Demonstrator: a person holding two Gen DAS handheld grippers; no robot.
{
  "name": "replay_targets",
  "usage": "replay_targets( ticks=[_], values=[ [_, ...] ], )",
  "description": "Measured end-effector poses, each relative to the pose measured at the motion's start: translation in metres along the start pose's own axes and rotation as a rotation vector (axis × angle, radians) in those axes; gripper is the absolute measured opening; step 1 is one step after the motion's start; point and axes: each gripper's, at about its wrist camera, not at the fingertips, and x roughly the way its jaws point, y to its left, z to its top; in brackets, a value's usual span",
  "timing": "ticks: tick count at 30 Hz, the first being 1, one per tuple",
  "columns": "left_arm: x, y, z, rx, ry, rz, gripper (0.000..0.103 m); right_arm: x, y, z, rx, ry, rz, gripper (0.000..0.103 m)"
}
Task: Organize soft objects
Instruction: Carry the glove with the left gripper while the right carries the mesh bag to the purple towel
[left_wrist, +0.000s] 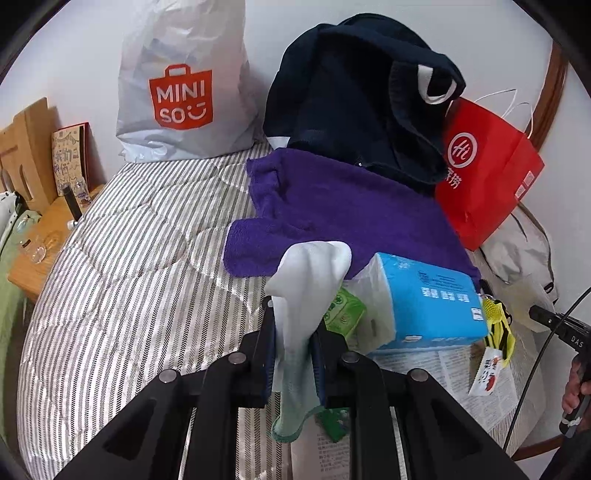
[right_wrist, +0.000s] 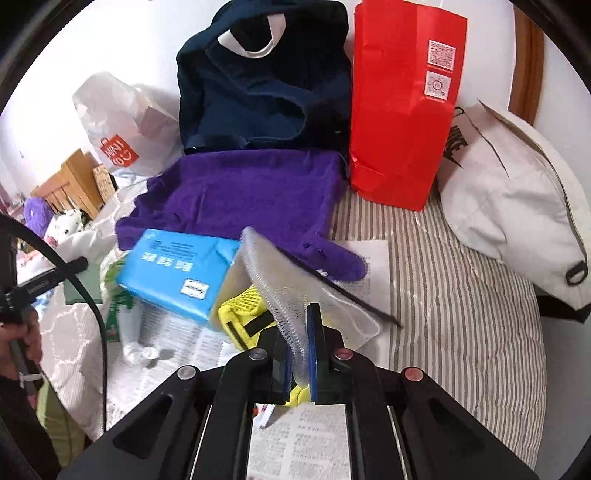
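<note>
Left wrist view, bottom centre: left gripper (left_wrist: 293, 354) clenched on a white sock with a pale green cuff (left_wrist: 299, 314); toe stands up above the fingertips, cuff hangs below them, so the long axis runs roughly along the fingers.

Right wrist view, bottom centre: right gripper (right_wrist: 298, 347) pinching the near edge of a translucent mesh zip pouch (right_wrist: 295, 280). Pouch fans up and away toward frame centre, its dark zipper edge slanting to the lower right. It looks lifted off the clutter; blurred, so contact underneath is unclear.

Just beyond, mid-frame left: a blue plastic-wrapped tissue pack (right_wrist: 177, 273) and a yellow mesh item (right_wrist: 242, 308) lying on printed paper.

Farther: a purple fleece garment (right_wrist: 243, 199) spread flat on the striped quilt (right_wrist: 461, 295), straight ahead of both grippers.

Top of frame: a navy knit garment (right_wrist: 258, 88) heaped against the wall, a red paper bag (right_wrist: 399, 110) beside it.

Judgement: both hands are loaded; either needs a drop spot before reaching the fleece.
</note>
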Motion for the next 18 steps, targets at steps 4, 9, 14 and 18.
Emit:
replay_targets(
  ticks=[4,9,14,18],
  values=[
    [-0.01,-0.003,0.001,0.007,-0.017,-0.002,0.017,-0.014,0.002,-0.004,0.005,-0.023,0.009,0.006],
    [-0.02,-0.007,0.001,0.014,-0.033,-0.009,0.017,-0.034,0.001,-0.005,0.023,-0.061,0.012,0.006],
    [-0.029,-0.012,0.005,0.018,-0.05,-0.024,0.017,-0.047,-0.002,-0.001,0.041,-0.086,0.014,0.006],
    [-0.032,-0.015,0.008,0.023,-0.055,-0.028,0.017,-0.053,-0.006,0.005,0.056,-0.105,0.016,0.006]
  ],
)
